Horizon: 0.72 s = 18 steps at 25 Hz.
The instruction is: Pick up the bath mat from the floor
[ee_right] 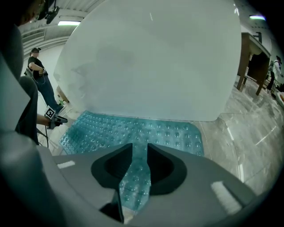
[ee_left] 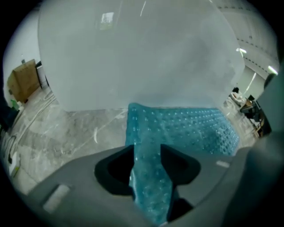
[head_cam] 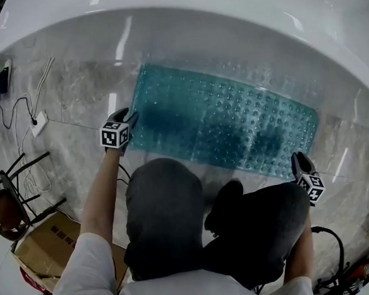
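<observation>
Bath mat (head_cam: 226, 119): teal, translucent, studded. Lies flat on the marble floor (head_cam: 75, 100), at the centre of the head view, with its far long edge against the white bathtub (head_cam: 227, 22).

Left gripper (head_cam: 131, 114): at the mat's left short edge and pointing steeply down. In its own view the jaws stand partly apart. A raised strip of the mat's edge runs up between them, not visibly squeezed.

Right gripper (head_cam: 297, 160): at the mat's lower right corner. The gap is narrower than on the left. The mat's edge runs between the jaws and lies close to both; no clear pinch seen.

The person's knees fill the lower centre of the head view. Cardboard box (head_cam: 47, 239) at lower left. A second person (ee_right: 40, 80) stands at the upper left of the right gripper view.
</observation>
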Each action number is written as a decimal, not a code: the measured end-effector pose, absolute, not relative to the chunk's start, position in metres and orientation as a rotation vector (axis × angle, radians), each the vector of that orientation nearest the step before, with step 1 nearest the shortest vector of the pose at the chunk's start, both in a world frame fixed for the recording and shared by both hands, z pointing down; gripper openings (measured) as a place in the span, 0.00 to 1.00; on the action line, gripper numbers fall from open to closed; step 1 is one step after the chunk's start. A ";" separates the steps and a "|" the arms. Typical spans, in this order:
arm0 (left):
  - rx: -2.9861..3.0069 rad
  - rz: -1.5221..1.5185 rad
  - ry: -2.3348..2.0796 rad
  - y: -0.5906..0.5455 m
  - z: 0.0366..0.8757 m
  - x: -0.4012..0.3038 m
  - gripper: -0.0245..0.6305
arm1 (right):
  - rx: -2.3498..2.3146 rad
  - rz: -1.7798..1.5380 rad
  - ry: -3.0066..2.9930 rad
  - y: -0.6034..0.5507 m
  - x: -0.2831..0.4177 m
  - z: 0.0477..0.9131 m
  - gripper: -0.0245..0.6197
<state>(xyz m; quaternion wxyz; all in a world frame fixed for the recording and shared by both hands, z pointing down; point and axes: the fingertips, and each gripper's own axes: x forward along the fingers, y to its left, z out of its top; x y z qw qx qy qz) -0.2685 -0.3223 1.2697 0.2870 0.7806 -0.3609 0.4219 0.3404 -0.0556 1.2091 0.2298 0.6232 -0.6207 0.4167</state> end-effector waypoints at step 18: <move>1.951 1.299 -0.877 -0.297 1.378 -0.266 0.52 | 1.694 1.218 -1.640 -0.018 0.352 1.273 0.21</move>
